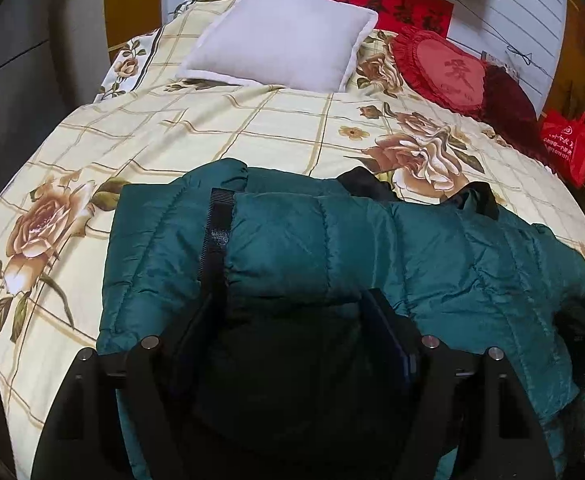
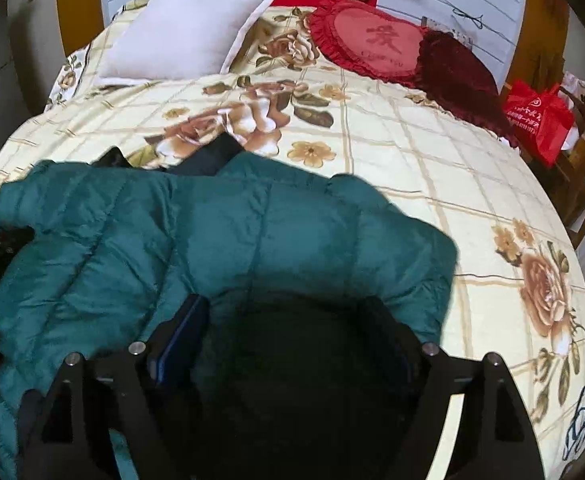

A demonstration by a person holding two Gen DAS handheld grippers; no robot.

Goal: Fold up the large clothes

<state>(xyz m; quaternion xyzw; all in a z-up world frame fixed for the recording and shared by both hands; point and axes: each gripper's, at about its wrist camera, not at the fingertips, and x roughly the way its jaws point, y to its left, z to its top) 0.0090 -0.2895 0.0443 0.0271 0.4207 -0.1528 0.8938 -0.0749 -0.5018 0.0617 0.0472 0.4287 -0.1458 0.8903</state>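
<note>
Now both grippers, left gripper (image 1: 292, 320) and right gripper (image 2: 288, 324), straddle the teal jacket (image 1: 432, 264).

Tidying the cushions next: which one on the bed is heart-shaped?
The bright red frilled cushion, between the plain white pillow and the dark maroon cushion.

L black two-finger gripper (image 1: 292, 320) low, fingers spread w/ padded fabric bunched between. R black two-finger gripper (image 2: 292, 320) same: low, fingers apart, fabric between.
</note>
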